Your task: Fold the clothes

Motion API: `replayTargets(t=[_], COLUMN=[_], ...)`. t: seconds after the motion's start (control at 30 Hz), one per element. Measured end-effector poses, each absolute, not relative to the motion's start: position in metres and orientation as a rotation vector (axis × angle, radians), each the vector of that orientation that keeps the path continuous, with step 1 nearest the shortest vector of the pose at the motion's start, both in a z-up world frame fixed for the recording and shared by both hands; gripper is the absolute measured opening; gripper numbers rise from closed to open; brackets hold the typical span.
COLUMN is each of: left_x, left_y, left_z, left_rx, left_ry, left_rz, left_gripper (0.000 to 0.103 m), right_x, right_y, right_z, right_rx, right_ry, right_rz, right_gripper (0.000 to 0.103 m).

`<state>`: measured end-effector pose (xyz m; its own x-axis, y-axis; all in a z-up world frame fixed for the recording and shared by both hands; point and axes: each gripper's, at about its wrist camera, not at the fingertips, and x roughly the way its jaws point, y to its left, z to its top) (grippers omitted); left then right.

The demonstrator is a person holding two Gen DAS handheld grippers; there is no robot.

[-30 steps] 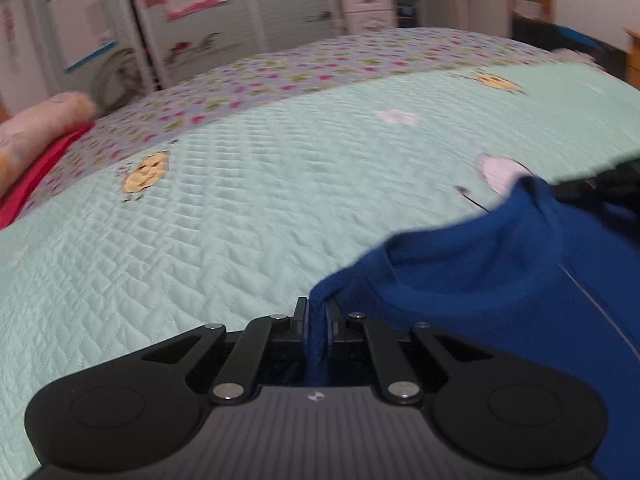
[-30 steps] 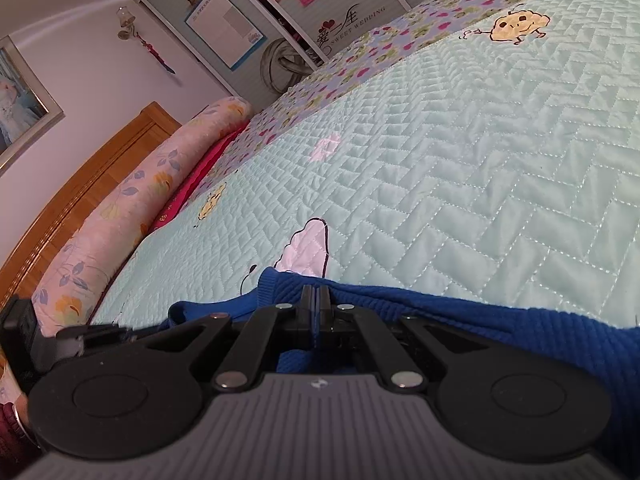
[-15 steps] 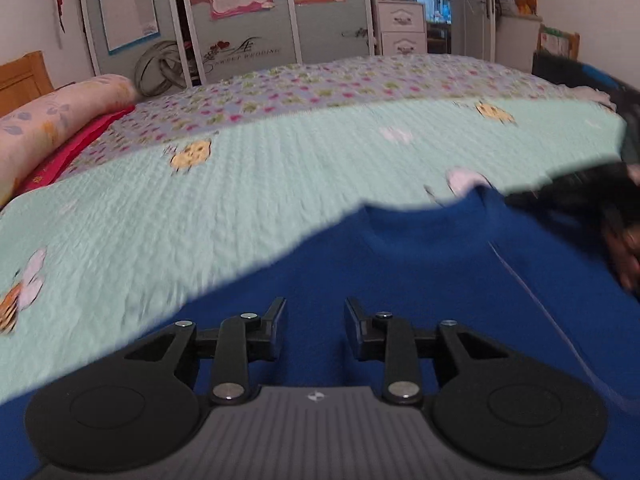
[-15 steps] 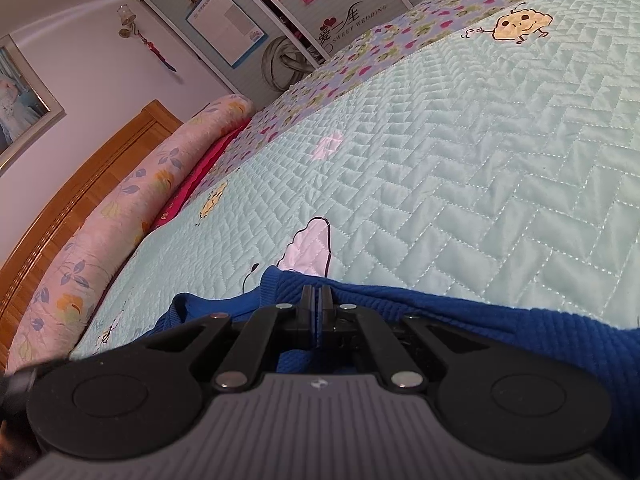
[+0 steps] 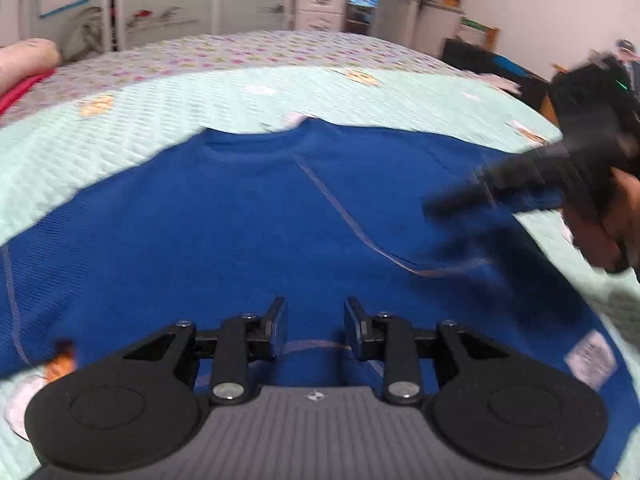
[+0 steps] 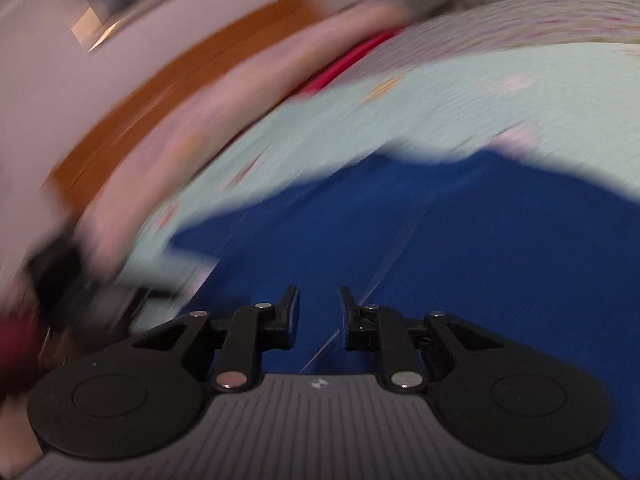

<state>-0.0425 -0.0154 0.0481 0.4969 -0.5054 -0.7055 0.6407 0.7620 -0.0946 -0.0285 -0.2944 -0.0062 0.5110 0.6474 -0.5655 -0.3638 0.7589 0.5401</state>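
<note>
A blue knit sweater (image 5: 248,216) lies spread flat on the mint quilted bedspread (image 5: 160,104), collar toward the far side, a white care tag (image 5: 591,357) at its right edge. My left gripper (image 5: 316,326) hovers open over the sweater's near part with nothing between its fingers. The right gripper (image 5: 452,204) shows in the left wrist view as a blurred black shape above the sweater's right side, a hand (image 5: 612,232) holding it. In the heavily blurred right wrist view, the right gripper (image 6: 318,316) stands open above the blue sweater (image 6: 500,248).
A pink floral bolster (image 5: 28,58) and red pillow lie at the bed's left, by a wooden headboard (image 6: 172,92). Wardrobe doors (image 5: 168,0), a white drawer unit (image 5: 320,6) and dark furniture (image 5: 492,68) stand beyond the bed.
Both grippers were shut on the sweater's collar edge a second ago. The left opened first, then the right; the sweater now lies flat and both grippers have drawn back, the right swinging fast.
</note>
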Motion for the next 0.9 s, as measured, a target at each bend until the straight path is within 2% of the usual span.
replayTargets(t=[0.07,0.2,0.43,0.53,0.63,0.67,0.73,0.9], left_x=[-0.052,-0.057,-0.003,0.029,0.034,0.034,0.037,0.041], left_y=[-0.020,-0.024,-0.015,0.007,0.027,0.031,0.042,0.054], left_z=[0.045,0.029,0.035,0.041,0.046,0.043,0.034,0.039], left_rx=[0.210,0.271,0.229,0.080,0.050,0.081,0.111,-0.019], left_ry=[0.806,0.828,0.826,0.873,0.834,0.827,0.850,0.833], left_rz=[-0.730,-0.771,-0.734,-0.663,-0.609,-0.571,-0.506,-0.563], left_gripper=[0.033,0.040,0.041,0.041,0.045,0.051,0.050,0.051], right_x=[-0.053,-0.079,-0.010,0.016,0.009,0.005,-0.001,-0.005], right_y=[-0.281,-0.269,-0.313,-0.339,-0.343,-0.342,-0.342,-0.348], right_z=[0.001,0.004,-0.009,-0.010,-0.010,-0.013,-0.022,-0.012], right_rx=[0.327,0.264,0.369,0.506,0.580,0.583,0.586,0.624], right_ry=[0.869,0.927,0.920,0.876,0.834,0.845,0.879,0.835], right_rz=[0.685,0.744,0.631,0.518,0.519,0.524,0.524,0.534], right_gripper=[0.020,0.020,0.016,0.016,0.028,0.036,0.037,0.037])
